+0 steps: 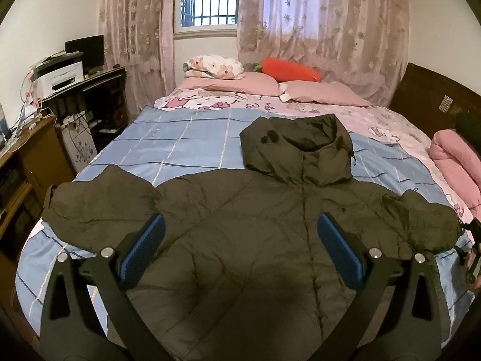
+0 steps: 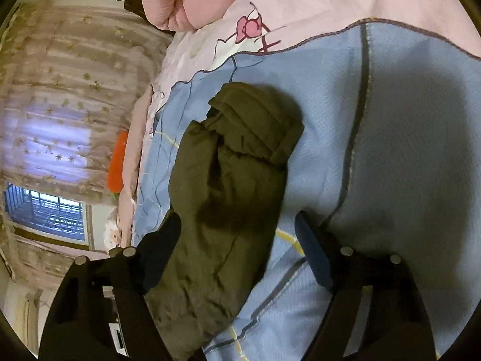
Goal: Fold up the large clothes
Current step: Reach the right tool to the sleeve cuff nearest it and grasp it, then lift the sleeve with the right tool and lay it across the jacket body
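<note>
Jacket — one, olive, two sleeves spread — under two hand-held grippers, left and right both released.

From the left wrist we look along the bed toward the window; our right-wrist view is rolled sideways, close over the jacket sleeve, which both views share.

Jacket: matt olive quilted cloth, crinkled. Bedsheet: smooth blue woven cloth. My left gripper: ribbed blue pads, matt black plastic.
</note>
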Motion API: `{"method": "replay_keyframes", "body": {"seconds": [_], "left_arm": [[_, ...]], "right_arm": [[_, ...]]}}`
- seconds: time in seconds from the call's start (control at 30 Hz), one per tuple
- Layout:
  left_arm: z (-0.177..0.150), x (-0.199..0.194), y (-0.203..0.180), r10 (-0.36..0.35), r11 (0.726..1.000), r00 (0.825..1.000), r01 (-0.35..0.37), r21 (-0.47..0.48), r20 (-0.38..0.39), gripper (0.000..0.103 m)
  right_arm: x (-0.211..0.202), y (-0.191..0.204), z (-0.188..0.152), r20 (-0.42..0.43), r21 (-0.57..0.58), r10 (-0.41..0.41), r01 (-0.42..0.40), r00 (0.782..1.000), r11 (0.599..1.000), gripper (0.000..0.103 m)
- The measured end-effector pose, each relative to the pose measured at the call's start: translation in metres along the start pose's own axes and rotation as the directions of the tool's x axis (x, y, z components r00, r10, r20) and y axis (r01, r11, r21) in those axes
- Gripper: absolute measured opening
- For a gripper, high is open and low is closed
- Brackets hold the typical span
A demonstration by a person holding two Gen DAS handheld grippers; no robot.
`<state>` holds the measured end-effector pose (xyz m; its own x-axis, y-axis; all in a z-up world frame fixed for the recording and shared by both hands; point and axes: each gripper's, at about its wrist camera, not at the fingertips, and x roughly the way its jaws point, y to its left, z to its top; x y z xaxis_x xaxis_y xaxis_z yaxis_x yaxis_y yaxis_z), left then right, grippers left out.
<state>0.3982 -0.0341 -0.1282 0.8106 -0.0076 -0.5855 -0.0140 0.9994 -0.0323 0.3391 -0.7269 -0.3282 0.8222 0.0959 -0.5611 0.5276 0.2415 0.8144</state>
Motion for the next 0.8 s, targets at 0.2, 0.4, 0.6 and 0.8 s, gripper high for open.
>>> {"method": "replay_keyframes", "body": {"seconds": [0.2,0.4,0.6,0.8], "left_arm": [[-0.003,0.006,-0.009,-0.005,1.000,1.000,0.005,0.025,-0.012,0.101],[-0.005,0.009,-0.013,0.001,0.999,1.000,0.000,0.040,-0.011,0.101],[-0.006,0.011,-0.016,0.002,0.999,1.000,-0.002,0.035,-0.005,0.101],[-0.007,0.010,-0.014,-0.006,0.999,1.000,0.006,0.043,-0.013,0.101]], "right_arm": [[0.018,0.002,0.008,-0.004,0.051,0.046,-0.046,0.999,0.998,0.079],[0.031,0.004,0.015,0.020,0.087,0.073,-0.074,0.997,0.993,0.067],[0.035,0.019,0.013,0.039,0.029,0.051,-0.052,0.998,0.998,0.008],[0.007,0.050,0.010,0.159,-0.100,0.039,-0.024,0.986,0.995,0.004]]}}
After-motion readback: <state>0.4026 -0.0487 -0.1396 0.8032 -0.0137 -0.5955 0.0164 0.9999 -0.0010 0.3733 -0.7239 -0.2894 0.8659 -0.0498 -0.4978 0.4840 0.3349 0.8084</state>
